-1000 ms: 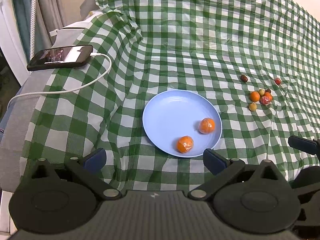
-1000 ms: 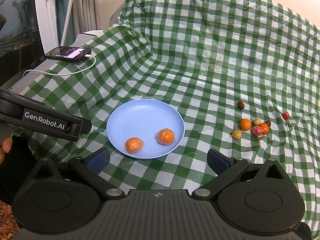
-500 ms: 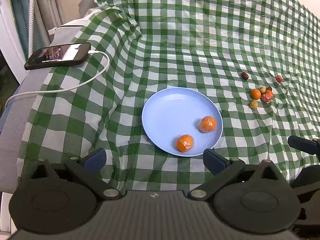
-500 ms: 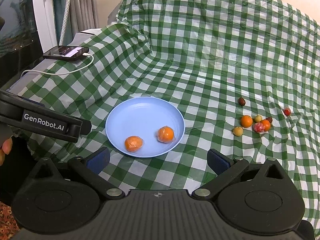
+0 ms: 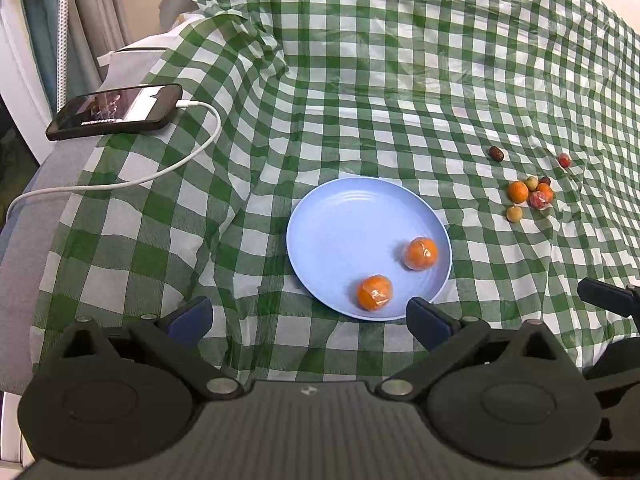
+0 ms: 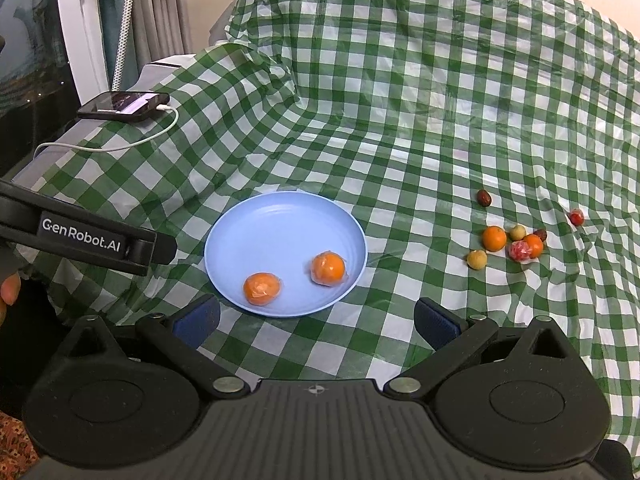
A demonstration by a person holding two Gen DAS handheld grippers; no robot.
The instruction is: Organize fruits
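We had both grippers hanging over the worktop with its green-and-white checked plastic cloth (image 5: 360, 80), neither one touching anything. Our left gripper (image 5: 308, 316) was spread wide and empty, and our right gripper (image 6: 316, 320) sat the same way, fingers apart with nothing between them. The round light-blue plastic plate (image 6: 280, 224) held two plastic-wrapped oranges: one near the front rim (image 6: 262, 289) and one a bit to its right (image 6: 328, 269), not touching each other. The rest of the small loose fruits (image 6: 516, 240) lay clustered on the cloth well right of the plate. A black smartphone (image 5: 116, 112) with a white charging cable (image 5: 160, 172) sat at the far left edge.
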